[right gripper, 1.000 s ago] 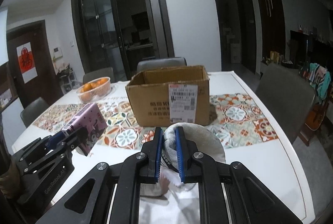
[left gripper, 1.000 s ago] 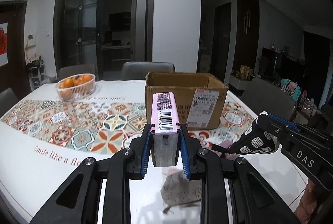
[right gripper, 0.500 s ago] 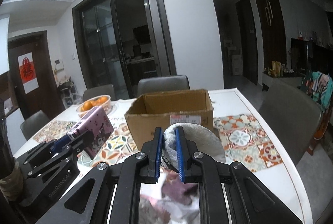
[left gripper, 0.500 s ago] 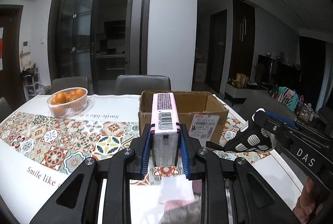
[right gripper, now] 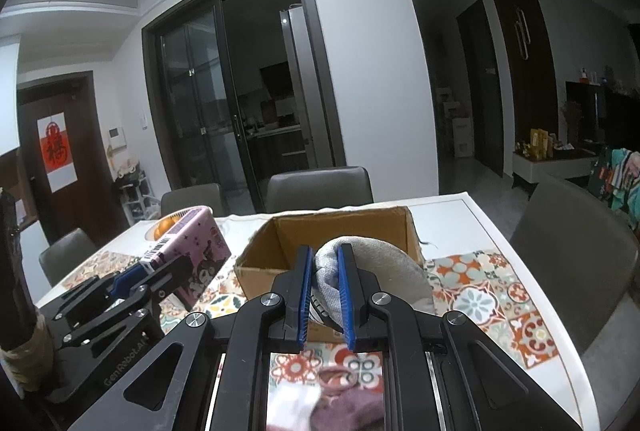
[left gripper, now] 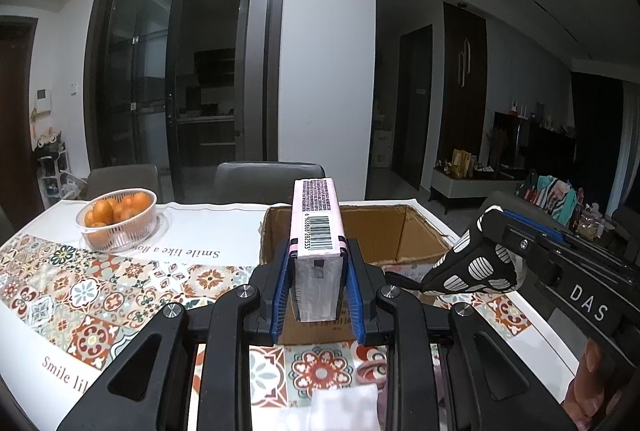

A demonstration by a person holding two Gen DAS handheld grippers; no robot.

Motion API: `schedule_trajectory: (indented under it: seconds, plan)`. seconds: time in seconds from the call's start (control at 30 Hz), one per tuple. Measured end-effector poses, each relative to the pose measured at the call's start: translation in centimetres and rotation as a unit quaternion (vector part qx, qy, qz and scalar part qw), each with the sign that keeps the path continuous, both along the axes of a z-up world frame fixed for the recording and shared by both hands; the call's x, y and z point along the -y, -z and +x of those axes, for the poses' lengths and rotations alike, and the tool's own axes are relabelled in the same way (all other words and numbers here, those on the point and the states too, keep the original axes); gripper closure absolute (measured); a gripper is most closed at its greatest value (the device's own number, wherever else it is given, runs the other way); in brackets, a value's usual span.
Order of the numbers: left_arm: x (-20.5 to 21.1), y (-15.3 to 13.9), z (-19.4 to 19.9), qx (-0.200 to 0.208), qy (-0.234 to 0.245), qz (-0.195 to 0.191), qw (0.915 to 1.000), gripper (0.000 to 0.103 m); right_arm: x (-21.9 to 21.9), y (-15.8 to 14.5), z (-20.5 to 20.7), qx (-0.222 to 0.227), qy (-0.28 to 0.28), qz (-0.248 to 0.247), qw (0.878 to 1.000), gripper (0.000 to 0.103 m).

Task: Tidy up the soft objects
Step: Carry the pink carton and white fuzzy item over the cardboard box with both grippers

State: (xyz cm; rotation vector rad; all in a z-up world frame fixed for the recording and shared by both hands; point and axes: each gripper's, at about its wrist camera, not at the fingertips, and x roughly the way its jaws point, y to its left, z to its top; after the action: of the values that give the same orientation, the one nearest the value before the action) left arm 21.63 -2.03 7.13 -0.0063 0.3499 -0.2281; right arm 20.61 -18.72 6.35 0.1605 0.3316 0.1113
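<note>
- The pink tissue pack (left gripper: pixel 318 227) is pinched between the blue pads of the left gripper (left gripper: pixel 317 287), standing on end with the barcode up, held in the air just in front of the cardboard box (left gripper: pixel 400 235).
- The right gripper (right gripper: pixel 323 295) is clamped narrow on a bunched sock (right gripper: pixel 372 263), grey from its own camera, black with white ovals on the side the left camera sees (left gripper: pixel 476 267). It's hanging right by the box's near right corner.
- So I'd say we're mid-carry: both items lifted, neither in the box yet. The box is open on top and what I can see of the inside looks bare.
- Next move, my guess: push each one forward past the near wall, lower it inside, then open up. The pack is tall, so it needs to clear the rim.
- More soft stuff is lying on the patterned tablecloth (left gripper: pixel 100 295) below the grippers, blurry white and purple cloth (right gripper: pixel 340 403).
- Bowl of oranges (left gripper: pixel 120 219) sits well off to the left, out of the way.
</note>
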Motion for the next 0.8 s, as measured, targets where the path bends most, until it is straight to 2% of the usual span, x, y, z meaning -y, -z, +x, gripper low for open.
schedule_trajectory:
  seconds: [0.33,0.5,0.8]
  plan:
    - [0.3,-0.4,3.4,0.003,0.008,0.011,0.9999,0.077,-0.4,-1.1,3.5,0.025,-0.001,-0.004,1.0,0.089]
    - [0.2,-0.4,5.6,-0.002,0.013,0.008,0.9999,0.077,-0.4,-1.0,5.7,0.023,-0.005,-0.003,1.0,0.089]
    - [1.3,1.1,9.3,-0.02,0.015,0.034,0.9991,0.077,-0.7,-0.1,9.0,0.01,-0.012,-0.008,1.0,0.089]
